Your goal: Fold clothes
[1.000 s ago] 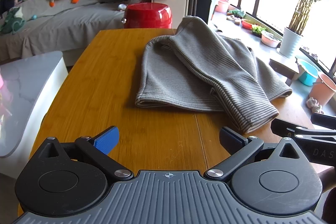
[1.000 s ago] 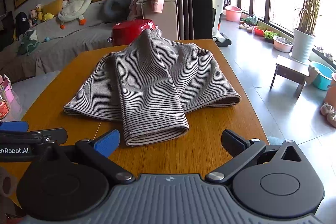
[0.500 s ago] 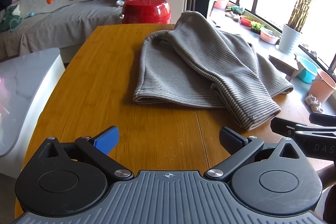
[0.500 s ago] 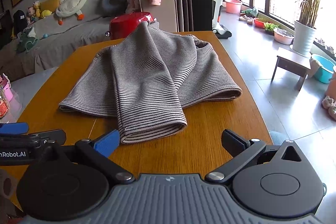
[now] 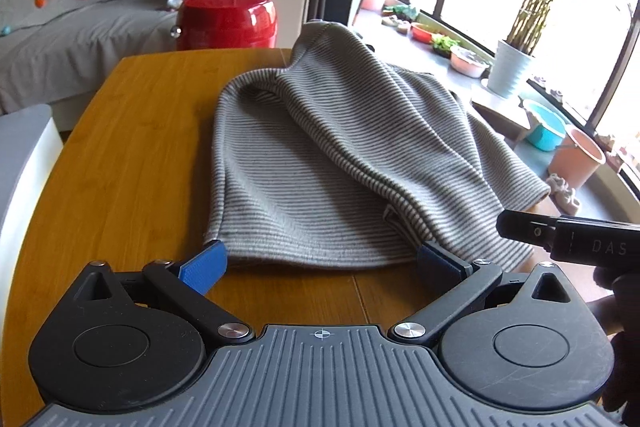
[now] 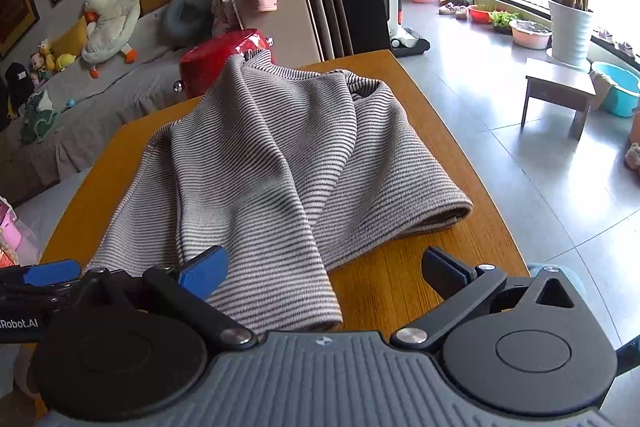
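A grey striped knit sweater (image 5: 320,155) lies partly folded on the wooden table (image 5: 132,155), a sleeve laid down over its body. My left gripper (image 5: 320,261) is open, its fingers spread to either side of the sweater's near hem. My right gripper (image 6: 324,271) is open too, and the end of the folded sleeve (image 6: 276,291) lies between its fingers. The sweater (image 6: 288,163) fills the table's middle in the right wrist view. Each gripper shows at the edge of the other's view.
A red stool (image 5: 228,21) stands beyond the table's far end, with a grey sofa (image 5: 80,39) and plush toys behind. The table's right edge (image 6: 472,163) drops to a tiled floor with a small stool (image 6: 560,91), basins and a potted plant.
Both grippers have moved forward to the sweater's near edge. The hem and sleeve end now lie between their open fingers. The sweater has not moved.
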The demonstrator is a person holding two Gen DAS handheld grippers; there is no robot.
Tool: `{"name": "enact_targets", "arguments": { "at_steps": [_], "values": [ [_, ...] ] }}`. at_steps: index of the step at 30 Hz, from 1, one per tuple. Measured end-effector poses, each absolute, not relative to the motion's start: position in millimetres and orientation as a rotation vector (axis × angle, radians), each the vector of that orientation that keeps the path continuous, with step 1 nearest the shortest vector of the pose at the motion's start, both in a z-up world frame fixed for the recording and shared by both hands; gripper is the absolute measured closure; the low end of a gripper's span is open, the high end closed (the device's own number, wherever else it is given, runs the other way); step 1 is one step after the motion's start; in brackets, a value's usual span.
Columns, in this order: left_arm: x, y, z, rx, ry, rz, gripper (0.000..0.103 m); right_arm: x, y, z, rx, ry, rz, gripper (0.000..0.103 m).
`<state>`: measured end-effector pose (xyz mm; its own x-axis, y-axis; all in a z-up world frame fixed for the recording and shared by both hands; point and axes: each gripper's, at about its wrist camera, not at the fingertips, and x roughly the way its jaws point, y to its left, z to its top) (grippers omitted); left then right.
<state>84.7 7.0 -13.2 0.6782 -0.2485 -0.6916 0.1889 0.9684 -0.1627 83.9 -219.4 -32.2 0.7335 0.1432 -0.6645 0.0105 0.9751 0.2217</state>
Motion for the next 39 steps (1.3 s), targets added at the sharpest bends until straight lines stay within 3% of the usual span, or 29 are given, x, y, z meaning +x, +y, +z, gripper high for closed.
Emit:
{"name": "enact_targets", "arguments": {
  "at_steps": [9,17,39],
  "values": [
    [147.6,6.5,-21.1,-0.112,0.797,-0.297,0.000,154.3,-209.8,-27.3,0.142,0.677,0.087,0.000],
    [189.5,5.9,-36.9,-0.130,0.828,-0.256,0.000,214.7,-230.7,-50.9,0.382,0.763,0.129,0.000],
    [147.5,19.6,-44.8,-0.112,0.766,-0.334,0.000,164.2,-203.9,-58.3,0.235,0.754,0.305,0.000]
  ]
}}
